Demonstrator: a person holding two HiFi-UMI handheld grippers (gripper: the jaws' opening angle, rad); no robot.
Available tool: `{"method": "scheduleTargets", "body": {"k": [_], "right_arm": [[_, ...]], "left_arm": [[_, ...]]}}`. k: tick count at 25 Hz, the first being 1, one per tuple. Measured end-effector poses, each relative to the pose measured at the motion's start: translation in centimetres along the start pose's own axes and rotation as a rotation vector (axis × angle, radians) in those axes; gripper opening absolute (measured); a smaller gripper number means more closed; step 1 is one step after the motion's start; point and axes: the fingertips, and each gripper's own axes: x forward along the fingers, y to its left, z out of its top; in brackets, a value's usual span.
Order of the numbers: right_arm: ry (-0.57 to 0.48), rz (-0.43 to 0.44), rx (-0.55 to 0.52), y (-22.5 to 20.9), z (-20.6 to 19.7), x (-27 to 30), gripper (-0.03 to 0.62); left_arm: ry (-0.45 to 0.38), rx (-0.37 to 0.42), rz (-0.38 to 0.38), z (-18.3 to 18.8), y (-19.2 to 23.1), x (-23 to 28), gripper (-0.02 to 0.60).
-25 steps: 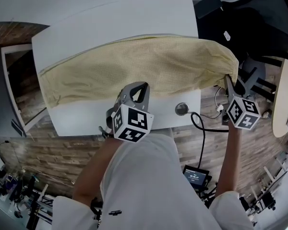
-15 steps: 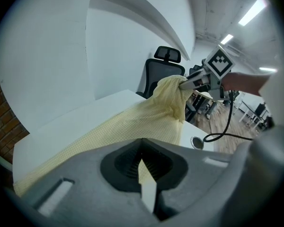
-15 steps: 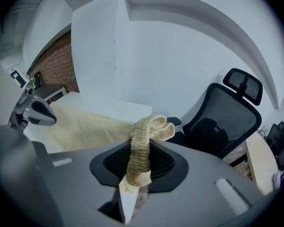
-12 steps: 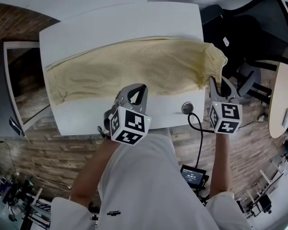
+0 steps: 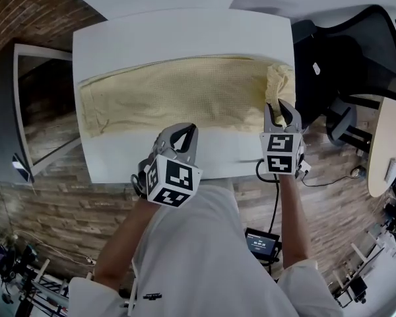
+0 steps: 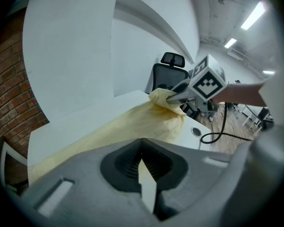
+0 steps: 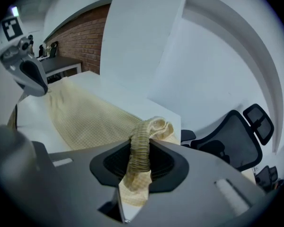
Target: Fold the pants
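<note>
Across the white bench (image 5: 185, 35) the yellow pants (image 5: 178, 98) lie flat, their right end pinched by the right claw (image 5: 281, 105), the left claw (image 5: 188, 129) closed and empty by their near edge; the fold seems just begun, and next calls for carrying that end leftward

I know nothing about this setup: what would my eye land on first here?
The pale yellow mesh pants stretched across the white table stand out first. At the table's right edge the right tool is clamped on their bunched, ribbed end, while the left tool, shut and empty, hovers over the near side.
</note>
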Motion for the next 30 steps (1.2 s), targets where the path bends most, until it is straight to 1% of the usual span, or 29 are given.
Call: {"method": "scheduleTargets", "body": {"k": [6,9,12,14,15,17,18,20,24,26,30], "right_arm": [[0.056,-0.035,-0.09,5.5,0.8,3.9,0.101],[0.094,-0.031,-0.09,7.4,0.1,5.5,0.109],[0.127,-0.003,-0.024,8.6,-0.9,6.5,0.112],[0.139,0.049,0.057,9.7,-1.3,6.9,0.135],[0.139,0.091,0.112,10.5,-1.4,7.0,0.189],[0.126,0.173,0.223,12.0,-1.2,7.0,0.254],[0.113,0.198,0.264,12.5,-0.9,6.9,0.256],[0.081,0.228,0.309,13.1,-0.3,6.5,0.253],[0.029,0.262,0.337,14.0,0.7,5.0,0.246],[0.004,0.265,0.358,14.0,0.9,4.0,0.175],[-0.031,0.283,0.385,14.0,1.0,2.1,0.16]], "left_arm": [[0.002,-0.005,0.019,-2.5,2.0,-2.7,0.003],[0.0,-0.01,0.027,-3.6,2.7,-3.9,0.003],[0.0,-0.012,0.03,-4.6,3.3,-5.0,0.003],[-0.002,-0.014,0.029,-5.3,3.7,-5.7,0.003],[-0.003,-0.016,0.027,-5.7,3.9,-6.0,0.003],[-0.005,-0.019,0.022,-6.3,4.1,-6.4,0.003],[-0.006,-0.018,0.019,-6.5,4.2,-6.5,0.003],[-0.008,-0.009,0.011,-6.6,4.3,-6.7,0.003],[-0.012,0.008,-0.003,-6.9,4.5,-6.9,0.003],[-0.013,0.017,-0.009,-6.9,4.3,-7.0,0.003],[-0.013,0.029,-0.019,-6.5,3.6,-6.9,0.003]]}}
